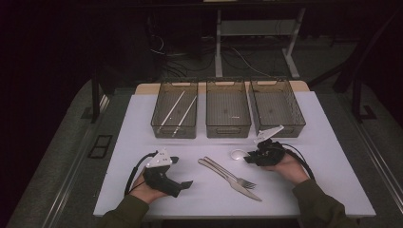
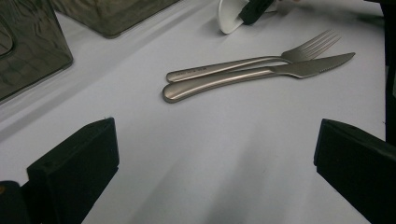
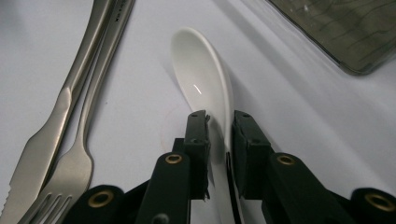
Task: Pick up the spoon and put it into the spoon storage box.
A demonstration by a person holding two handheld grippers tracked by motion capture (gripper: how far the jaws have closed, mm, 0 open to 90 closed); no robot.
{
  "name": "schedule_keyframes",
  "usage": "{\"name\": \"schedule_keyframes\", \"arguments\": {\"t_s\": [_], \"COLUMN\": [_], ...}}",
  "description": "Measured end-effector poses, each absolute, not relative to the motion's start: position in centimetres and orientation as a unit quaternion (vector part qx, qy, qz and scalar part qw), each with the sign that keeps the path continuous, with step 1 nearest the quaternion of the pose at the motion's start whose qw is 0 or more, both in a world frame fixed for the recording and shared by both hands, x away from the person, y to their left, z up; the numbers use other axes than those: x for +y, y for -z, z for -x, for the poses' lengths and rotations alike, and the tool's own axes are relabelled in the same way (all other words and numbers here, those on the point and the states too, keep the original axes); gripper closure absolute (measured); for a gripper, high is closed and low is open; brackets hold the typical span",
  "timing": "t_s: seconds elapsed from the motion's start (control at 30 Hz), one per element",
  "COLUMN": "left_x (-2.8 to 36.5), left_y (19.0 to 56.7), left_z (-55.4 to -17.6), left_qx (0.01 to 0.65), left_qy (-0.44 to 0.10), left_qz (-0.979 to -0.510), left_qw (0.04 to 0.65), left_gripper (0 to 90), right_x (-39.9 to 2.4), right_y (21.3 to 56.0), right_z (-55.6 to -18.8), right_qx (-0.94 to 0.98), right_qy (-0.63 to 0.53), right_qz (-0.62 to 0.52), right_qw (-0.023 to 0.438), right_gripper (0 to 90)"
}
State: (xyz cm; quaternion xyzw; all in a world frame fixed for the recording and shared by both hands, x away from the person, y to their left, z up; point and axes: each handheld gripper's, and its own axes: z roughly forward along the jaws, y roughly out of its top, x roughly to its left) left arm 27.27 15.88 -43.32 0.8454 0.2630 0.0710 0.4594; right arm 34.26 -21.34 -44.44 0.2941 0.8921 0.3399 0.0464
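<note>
Here, right hand-held gripper (image 3: 219,122) nearly closed, pinching white spoon (image 3: 203,79) handle.

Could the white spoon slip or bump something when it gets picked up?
Maybe. The right gripper pinches the white spoon by its narrow, glossy handle, so it might slip or twist. The fork and knife lie close beside it and could get nudged. The baskets' walls are tall, so the spoon could catch a rim.

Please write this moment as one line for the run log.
right gripper: jaws around white spoon handle, on table | left gripper: open, empty | fork, knife: on table | chopsticks: in left bin
</note>
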Motion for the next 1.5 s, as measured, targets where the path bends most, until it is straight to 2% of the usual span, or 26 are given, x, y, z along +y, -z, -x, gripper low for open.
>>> {"name": "schedule_keyframes", "arguments": {"t_s": [0.13,0.67,1.5], "left_x": [15.9,15.9,15.9], "left_y": [43.3,43.2,43.3], "left_z": [-27.2,-27.2,-27.2], "left_qx": [0.262,0.26,0.259], "left_qy": [-0.071,-0.071,-0.068], "left_qz": [-0.845,-0.844,-0.844], "left_qw": [0.46,0.463,0.465], "left_gripper": [0.0,0.0,0.0], "right_x": [-21.4,-21.5,-22.3], "right_y": [44.4,44.2,40.4], "right_z": [-34.2,-34.1,-34.1], "right_qx": [0.894,0.891,0.875], "right_qy": [-0.342,-0.344,-0.381], "right_qz": [-0.288,-0.295,-0.295], "right_qw": [0.036,0.037,0.045], "right_gripper": [82.1,82.7,82.7]}}
